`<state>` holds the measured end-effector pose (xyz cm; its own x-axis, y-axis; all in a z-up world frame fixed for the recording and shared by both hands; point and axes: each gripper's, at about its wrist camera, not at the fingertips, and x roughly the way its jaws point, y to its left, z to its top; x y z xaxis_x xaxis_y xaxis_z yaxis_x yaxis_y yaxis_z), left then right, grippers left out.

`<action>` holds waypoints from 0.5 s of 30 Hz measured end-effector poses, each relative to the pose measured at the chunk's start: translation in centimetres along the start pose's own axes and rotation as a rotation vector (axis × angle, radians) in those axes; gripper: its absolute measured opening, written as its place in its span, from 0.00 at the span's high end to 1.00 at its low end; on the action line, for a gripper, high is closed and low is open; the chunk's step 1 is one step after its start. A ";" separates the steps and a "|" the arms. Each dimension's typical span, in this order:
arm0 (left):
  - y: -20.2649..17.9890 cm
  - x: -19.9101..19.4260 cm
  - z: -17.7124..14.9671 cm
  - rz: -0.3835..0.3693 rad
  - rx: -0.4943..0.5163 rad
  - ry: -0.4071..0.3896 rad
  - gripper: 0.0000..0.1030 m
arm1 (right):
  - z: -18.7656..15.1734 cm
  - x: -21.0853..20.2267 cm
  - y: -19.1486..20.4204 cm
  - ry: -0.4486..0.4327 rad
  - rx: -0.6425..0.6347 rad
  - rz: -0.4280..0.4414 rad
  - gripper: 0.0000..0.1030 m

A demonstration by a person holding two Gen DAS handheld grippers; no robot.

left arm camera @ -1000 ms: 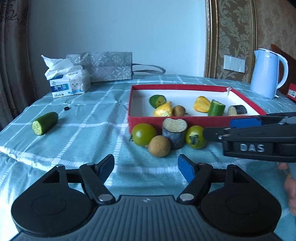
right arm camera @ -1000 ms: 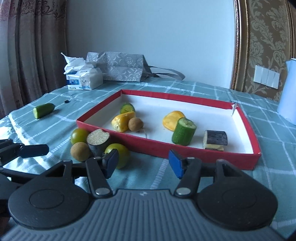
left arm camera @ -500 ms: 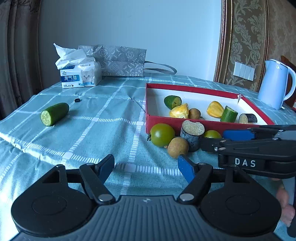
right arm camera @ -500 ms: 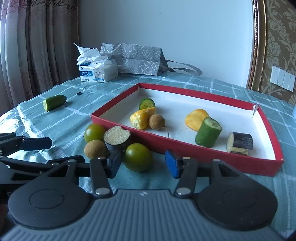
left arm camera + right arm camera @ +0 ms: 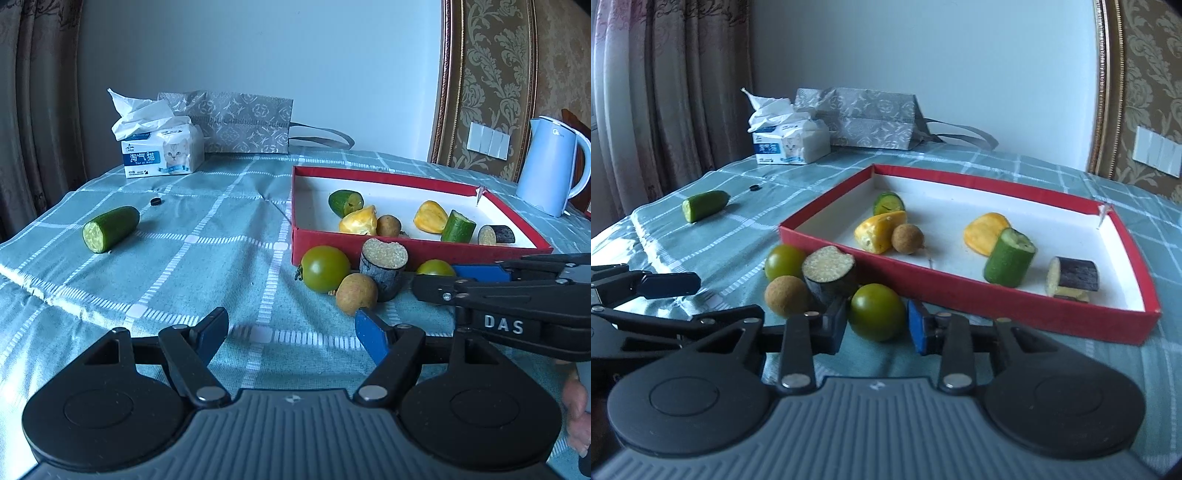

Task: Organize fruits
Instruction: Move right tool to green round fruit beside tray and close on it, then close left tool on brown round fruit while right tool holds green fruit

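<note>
- Right wrist view: right gripper (image 5: 875, 325), fingers (image 5: 918, 326) having just closed in on a green tomato (image 5: 876, 311), one pad at each side of it, pinching it where it sits on the worktop (image 5: 746, 236).
- Touching that tomato on its left: an eggplant chunk (image 5: 829, 271), cut face up; a brown longan (image 5: 786, 296) and a second green tomato (image 5: 785, 261) lie against the chunk. All four sit just outside the red tray (image 5: 960, 291), at its near wall.
- Left wrist view: left gripper (image 5: 291, 328), fingers (image 5: 371, 334) spread, nothing between them, low over the cloth, near the longan.
- Inside the tray: two yellow pieces (image 5: 881, 230), a longan, two cucumber pieces (image 5: 1010, 262), a small eggplant piece (image 5: 1073, 277).
- Far left on the worktop, well apart from the tray: a cucumber half (image 5: 110, 228), a small dark ring (image 5: 156, 201) beyond it.
- Back edge: tissue pack (image 5: 162, 147), grey bag (image 5: 240, 122); a white kettle (image 5: 550, 166) stands to the right of the tray.
</note>
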<state>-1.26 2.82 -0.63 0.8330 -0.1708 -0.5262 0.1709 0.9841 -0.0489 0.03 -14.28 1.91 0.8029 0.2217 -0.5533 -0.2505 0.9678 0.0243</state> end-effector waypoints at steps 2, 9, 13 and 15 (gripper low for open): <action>-0.1 -0.1 0.0 0.002 0.005 -0.005 0.27 | -0.3 -0.6 -0.2 -0.011 0.006 -0.028 0.68; -0.6 0.4 0.5 -0.051 0.023 0.012 0.27 | -1.1 -2.0 -2.1 -0.027 0.085 -0.087 0.68; -0.7 1.1 1.1 -0.086 0.012 0.025 0.27 | -1.3 -2.1 -3.1 -0.024 0.132 -0.091 0.68; -1.2 1.4 1.5 -0.058 0.044 0.011 0.27 | -1.4 -2.2 -3.2 -0.025 0.137 -0.093 0.68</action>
<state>0.51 1.33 -0.09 0.8151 -0.2270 -0.5330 0.2423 0.9693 -0.0423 -1.67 -18.01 1.91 0.8330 0.1319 -0.5374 -0.0999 0.9911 0.0885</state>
